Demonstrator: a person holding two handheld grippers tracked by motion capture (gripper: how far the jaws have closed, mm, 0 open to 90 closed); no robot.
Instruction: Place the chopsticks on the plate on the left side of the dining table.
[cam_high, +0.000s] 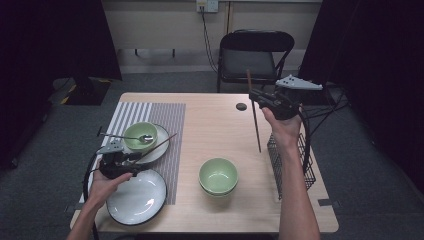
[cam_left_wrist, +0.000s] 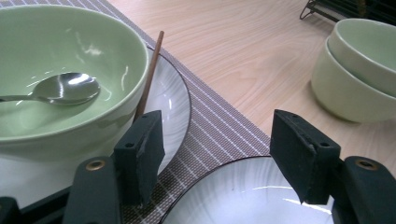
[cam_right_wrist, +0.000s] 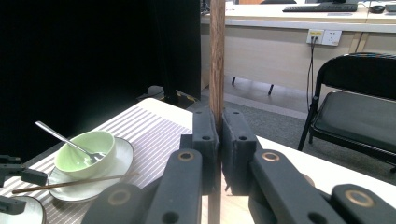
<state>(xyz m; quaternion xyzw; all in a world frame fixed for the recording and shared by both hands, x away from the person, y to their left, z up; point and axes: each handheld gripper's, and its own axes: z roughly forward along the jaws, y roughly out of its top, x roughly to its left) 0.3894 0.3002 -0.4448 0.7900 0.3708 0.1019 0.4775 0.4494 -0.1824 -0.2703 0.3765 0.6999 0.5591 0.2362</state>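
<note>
Table-setting step, mid-carry. Near: left gripper (cam_high: 134, 161) parked half open over glossy white dark-rimmed plates (cam_left_wrist: 243, 196), holding nothing, first chopstick (cam_left_wrist: 149, 74) leaning beside the green bowl (cam_high: 140, 135) with steel spoon (cam_left_wrist: 65, 88) on the ribbed striped mat (cam_high: 165, 117). Far: right gripper (cam_right_wrist: 219, 135) clamped tight on second chopstick (cam_high: 254, 115), thin round wood, held upright above bare table (cam_high: 215, 125) near wire rack (cam_high: 300, 165); next likely needs tilting flat and laying it parallel to the first.

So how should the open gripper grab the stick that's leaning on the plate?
Grip the chopstick on the raised stretch of its thin shaft that sticks out past the small plate's rim, beside the green bowl. The left gripper is probably best coming from the side, jaws across the shaft, since that stretch has air under it.
</note>
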